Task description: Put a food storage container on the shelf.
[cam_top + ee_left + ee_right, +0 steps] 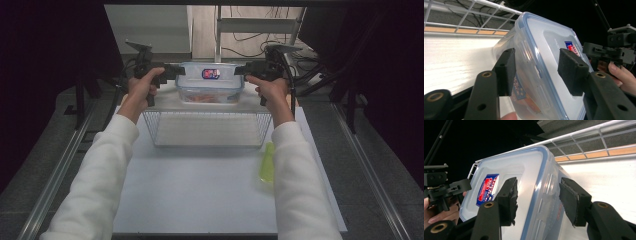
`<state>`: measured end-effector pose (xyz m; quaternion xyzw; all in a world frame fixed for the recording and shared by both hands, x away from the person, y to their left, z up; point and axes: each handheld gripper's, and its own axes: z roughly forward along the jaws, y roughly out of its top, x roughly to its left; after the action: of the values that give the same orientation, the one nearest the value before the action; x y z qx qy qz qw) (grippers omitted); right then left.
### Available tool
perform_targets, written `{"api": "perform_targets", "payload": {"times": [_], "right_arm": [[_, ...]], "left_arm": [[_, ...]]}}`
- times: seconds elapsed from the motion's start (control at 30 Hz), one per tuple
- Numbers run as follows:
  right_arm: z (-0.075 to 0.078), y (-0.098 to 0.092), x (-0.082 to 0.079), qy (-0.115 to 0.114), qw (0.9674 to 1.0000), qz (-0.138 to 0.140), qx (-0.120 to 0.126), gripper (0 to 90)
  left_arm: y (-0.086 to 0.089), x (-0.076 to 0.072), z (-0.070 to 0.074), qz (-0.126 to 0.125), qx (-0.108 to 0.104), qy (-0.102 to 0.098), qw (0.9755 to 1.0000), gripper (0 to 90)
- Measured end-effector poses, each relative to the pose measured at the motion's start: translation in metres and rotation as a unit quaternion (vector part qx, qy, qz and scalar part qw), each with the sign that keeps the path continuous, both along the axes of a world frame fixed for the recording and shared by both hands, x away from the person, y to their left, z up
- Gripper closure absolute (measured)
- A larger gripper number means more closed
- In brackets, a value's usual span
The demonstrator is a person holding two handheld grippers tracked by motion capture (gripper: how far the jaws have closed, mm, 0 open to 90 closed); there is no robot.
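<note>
We have the clear plastic container [210, 82] at twelve o'clock on the table, just beyond the far rim of the wire basket [207, 129], and we flank it from both ends: the left gripper [176, 73] comes in from nine o'clock, the right gripper [241, 70] from three. Taking it at opposite ends is presumably how we keep a wide box level, with its blue-rimmed lid [549, 45] uppermost and the orange contents from sliding.

In the left gripper view the jaws straddle the box's end about halfway open, one pad [505, 72] against the side wall, the other [571, 72] over the lid; whether both press we cannot tell (a sliver of lid shows beside the pad). The right gripper view gives the mirror picture: half-wide jaws, one worn pad [509, 201] on the lid near the red and blue label [486, 188], the other pad [571, 203] standing a little off the wall, so this grip looks loose.

The basket sits right at six o'clock of the box, likely the place it belongs to. A yellow-green bottle [267, 165] lies at four o'clock of the basket, partly under the right sleeve [300, 190].
</note>
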<state>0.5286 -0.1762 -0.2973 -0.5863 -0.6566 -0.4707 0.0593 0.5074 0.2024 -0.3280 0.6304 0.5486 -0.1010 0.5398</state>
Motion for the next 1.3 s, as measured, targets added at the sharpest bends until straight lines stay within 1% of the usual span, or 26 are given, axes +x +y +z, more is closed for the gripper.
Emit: {"api": "perform_targets", "payload": {"times": [0.1,0.2,0.27,0.3,0.33,0.37,0.43,0.47,0.5,0.53,0.57,0.6,0.63,0.67,0.73,0.8,0.87,0.9,1.03,1.07,1.1,1.13,1.17,1.2,1.27,1.3], "right_arm": [[0.006,0.000,-0.005,-0.031,0.9995,0.005,-0.004,39.8],[0.017,-0.006,-0.016,-0.083,0.9962,0.018,-0.019,38.2],[0.020,-0.007,-0.021,-0.091,0.9951,0.029,-0.025,37.8],[0.024,-0.008,-0.033,-0.116,0.9912,0.043,-0.048,36.4],[0.025,-0.009,-0.040,-0.127,0.9887,0.049,-0.062,35.4],[0.025,-0.009,-0.040,-0.127,0.9887,0.049,-0.062,35.4],[0.026,-0.009,-0.053,-0.148,0.9839,0.053,-0.085,34.1],[0.025,-0.011,-0.066,-0.165,0.9799,0.065,-0.091,34.0],[0.025,-0.011,-0.066,-0.165,0.9799,0.065,-0.091,34.0],[0.025,-0.012,-0.078,-0.172,0.9780,0.080,-0.087,34.0],[0.025,-0.012,-0.078,-0.172,0.9780,0.080,-0.087,34.0],[0.023,-0.013,-0.089,-0.174,0.9761,0.096,-0.087,34.4],[0.023,-0.013,-0.089,-0.174,0.9761,0.096,-0.087,34.4],[0.019,-0.013,-0.100,-0.177,0.9731,0.114,-0.093,35.8],[0.016,-0.013,-0.105,-0.175,0.9720,0.121,-0.100,36.6],[0.007,-0.014,-0.122,-0.181,0.9656,0.142,-0.121,38.7],[0.004,-0.015,-0.128,-0.183,0.9636,0.151,-0.123,39.3],[-0.003,-0.018,-0.139,-0.184,0.9607,0.164,-0.127,39.5],[-0.015,-0.024,-0.154,-0.183,0.9583,0.172,-0.136,39.4],[-0.023,-0.028,-0.163,-0.181,0.9573,0.174,-0.144,39.4],[-0.027,-0.030,-0.168,-0.179,0.9569,0.177,-0.146,39.4],[-0.032,-0.031,-0.172,-0.175,0.9566,0.179,-0.149,39.5],[-0.032,-0.031,-0.172,-0.175,0.9566,0.179,-0.149,39.5],[-0.036,-0.033,-0.176,-0.167,0.9562,0.182,-0.156,39.8],[-0.043,-0.035,-0.185,-0.156,0.9545,0.191,-0.168,40.3],[-0.050,-0.036,-0.192,-0.146,0.9513,0.203,-0.180,40.3]], "left_arm": [[0.000,-0.006,0.006,0.022,0.010,-0.035,0.9991,40.2],[0.004,-0.016,0.015,0.020,0.021,-0.075,0.9967,34.9],[0.006,-0.026,0.019,0.015,0.029,-0.098,0.9947,34.1],[0.008,-0.038,0.021,0.009,0.037,-0.122,0.9918,33.4],[0.010,-0.045,0.021,0.003,0.038,-0.131,0.9907,33.1],[0.010,-0.045,0.021,0.003,0.038,-0.131,0.9907,32.7],[0.012,-0.062,0.021,0.003,0.047,-0.150,0.9875,33.0],[0.013,-0.078,0.020,-0.005,0.060,-0.162,0.9849,32.6],[0.013,-0.078,0.020,-0.005,0.060,-0.162,0.9849,32.6],[0.014,-0.095,0.017,-0.011,0.067,-0.167,0.9836,32.6],[0.014,-0.095,0.017,-0.011,0.067,-0.167,0.9836,32.1],[0.014,-0.111,0.013,-0.016,0.089,-0.173,0.9807,32.1],[0.014,-0.111,0.013,-0.016,0.089,-0.173,0.9807,32.1],[0.014,-0.126,0.008,-0.022,0.104,-0.177,0.9784,31.9],[0.014,-0.134,0.006,-0.024,0.108,-0.178,0.9778,31.9],[0.017,-0.154,-0.003,-0.034,0.103,-0.184,0.9769,31.9],[0.018,-0.161,-0.007,-0.037,0.101,-0.186,0.9767,32.0],[0.019,-0.174,-0.014,-0.043,0.109,-0.193,0.9742,32.4],[0.019,-0.191,-0.026,-0.050,0.118,-0.191,0.9733,32.5],[0.016,-0.201,-0.034,-0.052,0.142,-0.192,0.9696,32.7],[0.016,-0.201,-0.034,-0.052,0.142,-0.192,0.9696,32.8],[0.014,-0.210,-0.042,-0.058,0.162,-0.190,0.9665,32.8],[0.014,-0.210,-0.042,-0.058,0.162,-0.190,0.9665,33.0],[0.012,-0.214,-0.045,-0.062,0.172,-0.188,0.9649,33.0],[0.008,-0.222,-0.051,-0.070,0.202,-0.190,0.9581,32.8],[0.007,-0.225,-0.055,-0.077,0.199,-0.185,0.9594,32.8]]}}
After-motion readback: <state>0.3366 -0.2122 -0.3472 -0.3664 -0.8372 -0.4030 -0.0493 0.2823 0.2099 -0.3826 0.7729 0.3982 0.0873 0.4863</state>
